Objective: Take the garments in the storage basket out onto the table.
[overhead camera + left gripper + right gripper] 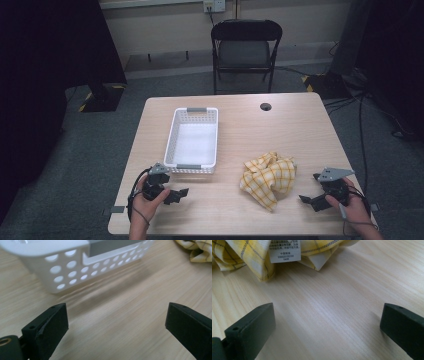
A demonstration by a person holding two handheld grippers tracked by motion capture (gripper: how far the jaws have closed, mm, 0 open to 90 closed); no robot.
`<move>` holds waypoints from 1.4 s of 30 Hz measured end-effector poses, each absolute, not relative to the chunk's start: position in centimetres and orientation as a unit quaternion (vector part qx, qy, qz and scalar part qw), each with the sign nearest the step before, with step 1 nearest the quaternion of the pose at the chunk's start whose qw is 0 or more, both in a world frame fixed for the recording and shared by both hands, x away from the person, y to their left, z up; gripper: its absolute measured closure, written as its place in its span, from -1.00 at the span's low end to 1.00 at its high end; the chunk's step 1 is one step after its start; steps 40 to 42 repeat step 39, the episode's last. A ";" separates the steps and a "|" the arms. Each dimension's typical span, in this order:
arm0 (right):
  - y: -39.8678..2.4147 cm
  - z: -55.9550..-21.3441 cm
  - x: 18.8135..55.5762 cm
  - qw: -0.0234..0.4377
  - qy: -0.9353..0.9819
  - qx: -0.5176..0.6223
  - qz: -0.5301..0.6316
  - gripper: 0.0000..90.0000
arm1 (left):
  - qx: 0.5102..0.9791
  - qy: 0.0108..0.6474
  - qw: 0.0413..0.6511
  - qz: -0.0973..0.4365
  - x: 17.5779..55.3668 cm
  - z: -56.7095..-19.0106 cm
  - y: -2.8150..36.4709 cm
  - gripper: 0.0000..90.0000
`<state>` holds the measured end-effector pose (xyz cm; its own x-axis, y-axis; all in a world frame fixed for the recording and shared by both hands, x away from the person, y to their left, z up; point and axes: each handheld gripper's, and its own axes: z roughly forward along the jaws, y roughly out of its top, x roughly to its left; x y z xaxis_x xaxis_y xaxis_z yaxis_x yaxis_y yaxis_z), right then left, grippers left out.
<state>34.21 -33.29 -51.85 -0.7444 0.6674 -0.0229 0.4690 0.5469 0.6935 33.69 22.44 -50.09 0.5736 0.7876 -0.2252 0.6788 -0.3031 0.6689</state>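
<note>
A wooden table in a dim room with a black chair.
Right of the white basket lies a crumpled yellow cloth; its label is too small to read. The left gripper and right gripper are both spread wide.

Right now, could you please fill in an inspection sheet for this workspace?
Surface: light wooden table, with a cable port near the far edge.
Job's things: empty white perforated basket; crumpled yellow checked cloth, its care label showing.
Clutter: nothing seen.
Grippers: left gripper and right gripper, both open, both holding nothing, near the table's front edge.
Cables: one trailing from each gripper; more on the floor at right.
Surroundings: black folding chair, wall socket, grey carpet.
</note>
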 end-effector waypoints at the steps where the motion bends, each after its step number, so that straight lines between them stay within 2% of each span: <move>1: -33.3 -51.9 34.2 0.144 0.868 0.327 0.346 -1.00 | 0.804 0.458 0.373 0.074 33.7 -50.1 22.7 -0.91; 10: -33.3 -51.9 34.2 0.144 0.868 0.327 0.346 -1.00 | 0.782 0.488 0.378 0.083 33.0 -50.9 24.8 -0.91; 17: -33.3 -51.9 34.2 0.144 0.868 0.327 0.345 -1.00 | 0.780 0.516 0.337 0.105 32.7 -52.0 26.1 -0.91; 27: -33.3 -51.9 34.2 0.144 0.868 0.327 0.345 -1.00 | 0.793 0.505 0.296 0.171 32.6 -52.7 26.8 -0.94; 28: -33.3 -51.9 34.2 0.144 0.868 0.327 0.345 -1.00 | 0.790 0.503 0.305 0.174 32.5 -52.8 26.9 -1.00; 42: -33.3 -51.8 34.2 0.144 0.868 0.327 0.345 -1.00 | 0.781 0.489 0.337 0.194 32.0 -53.5 27.4 -1.00</move>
